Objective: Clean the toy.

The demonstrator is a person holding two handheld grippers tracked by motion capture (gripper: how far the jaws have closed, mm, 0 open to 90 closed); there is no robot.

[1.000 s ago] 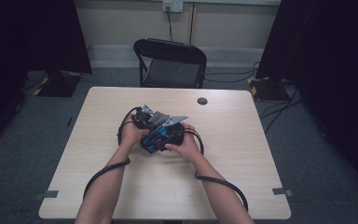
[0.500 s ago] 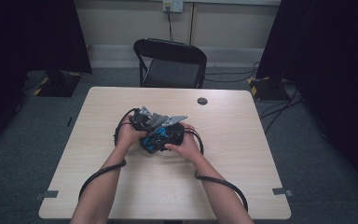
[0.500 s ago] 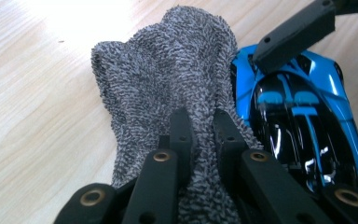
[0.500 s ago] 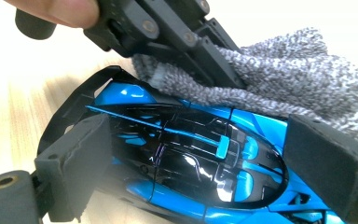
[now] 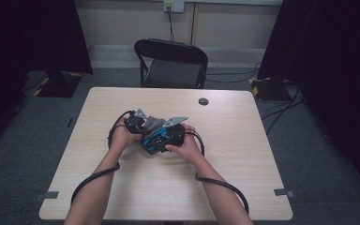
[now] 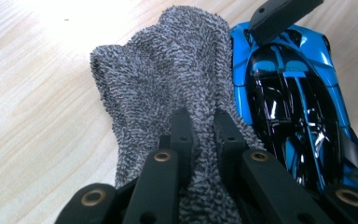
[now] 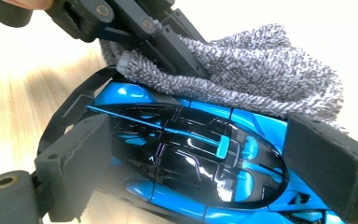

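Observation:
A blue and black toy car is held over the middle of the table. My right gripper is shut on it, with one pad on each side of its body. A grey terry cloth is pinched in my left gripper, which is shut on it. The cloth drapes against the car's far side. In the right gripper view, the left gripper comes in from the upper left, above the car.
The light wooden table has a small black round disc near its far edge. A black folding chair stands behind the table. Cables trail from both grippers along the forearms.

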